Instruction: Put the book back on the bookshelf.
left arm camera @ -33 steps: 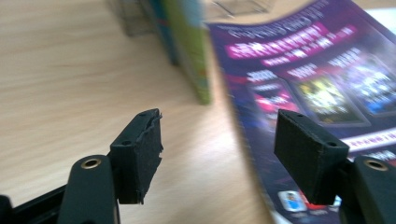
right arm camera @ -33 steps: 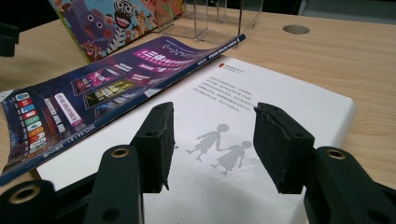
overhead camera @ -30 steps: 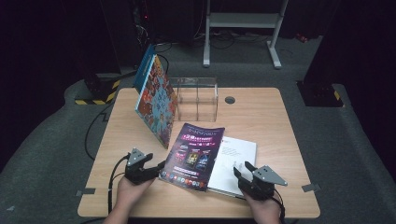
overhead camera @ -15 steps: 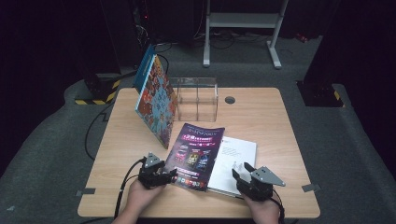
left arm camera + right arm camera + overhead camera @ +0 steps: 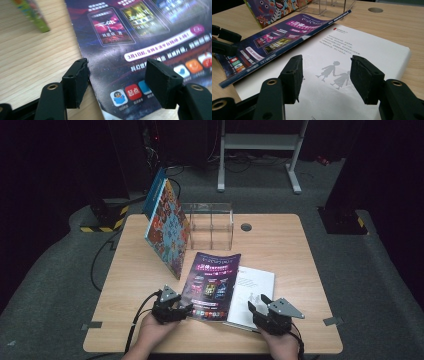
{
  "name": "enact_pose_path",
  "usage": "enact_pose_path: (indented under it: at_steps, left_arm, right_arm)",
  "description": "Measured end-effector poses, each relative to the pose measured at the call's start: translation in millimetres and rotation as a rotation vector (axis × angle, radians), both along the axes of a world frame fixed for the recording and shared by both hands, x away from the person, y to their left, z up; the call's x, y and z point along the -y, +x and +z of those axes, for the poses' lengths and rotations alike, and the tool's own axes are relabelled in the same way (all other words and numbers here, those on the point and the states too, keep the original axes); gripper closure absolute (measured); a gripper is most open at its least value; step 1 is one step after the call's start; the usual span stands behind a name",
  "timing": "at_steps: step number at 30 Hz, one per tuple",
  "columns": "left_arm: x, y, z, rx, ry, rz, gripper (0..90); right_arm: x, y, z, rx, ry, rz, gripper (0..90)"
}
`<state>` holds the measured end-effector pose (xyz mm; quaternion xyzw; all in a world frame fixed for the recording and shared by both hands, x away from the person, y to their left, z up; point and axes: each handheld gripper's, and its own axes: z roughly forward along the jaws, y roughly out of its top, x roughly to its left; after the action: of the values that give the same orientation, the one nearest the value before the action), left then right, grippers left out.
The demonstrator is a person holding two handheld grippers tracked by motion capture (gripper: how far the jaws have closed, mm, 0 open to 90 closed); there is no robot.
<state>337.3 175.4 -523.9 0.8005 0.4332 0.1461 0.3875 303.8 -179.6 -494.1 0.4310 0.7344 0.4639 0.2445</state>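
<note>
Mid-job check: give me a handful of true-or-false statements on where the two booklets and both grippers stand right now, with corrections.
1. The purple magazine lies partly over the white booklet. True.
2. The left gripper is clamped on the magazine. False: its jaws stand apart over the magazine's near corner, with nothing pinched.
3. The right gripper hovers open over the white booklet. True.
4. The colourful picture book lies flat on the table. False: it stands tilted, propped up at the table's left.
5. The clear plastic stand holds the white booklet. False: its compartments look empty.
</note>
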Motion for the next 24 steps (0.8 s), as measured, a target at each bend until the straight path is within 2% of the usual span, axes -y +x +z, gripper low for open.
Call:
enact_pose_path:
  at_steps: [8,10,15,16,24]
  left_arm:
    - [9.2,2.3,0.3,0.015,0.017,-0.017,35.2]
    - [11.6,2.2,0.2,0.011,0.010,-0.019,35.3]
    - [22.8,3.7,1.0,0.042,0.041,-0.051,35.2]
    - [24.7,3.5,0.4,0.043,0.031,-0.054,35.5]
    - [28.9,5.0,0.5,0.047,0.034,-0.080,36.2]
  right_arm:
    - [-0.6,0.0,2.5,-0.013,0.022,0.002,42.7]
    - [-1.7,0.3,3.6,-0.009,0.023,0.008,42.3]
    - [-4.3,1.4,6.3,-0.007,0.027,0.009,41.3]
    - [-4.5,1.7,7.6,-0.007,0.033,0.007,41.0]
    - [-10.4,8.3,18.2,-0.006,0.065,0.010,37.6]
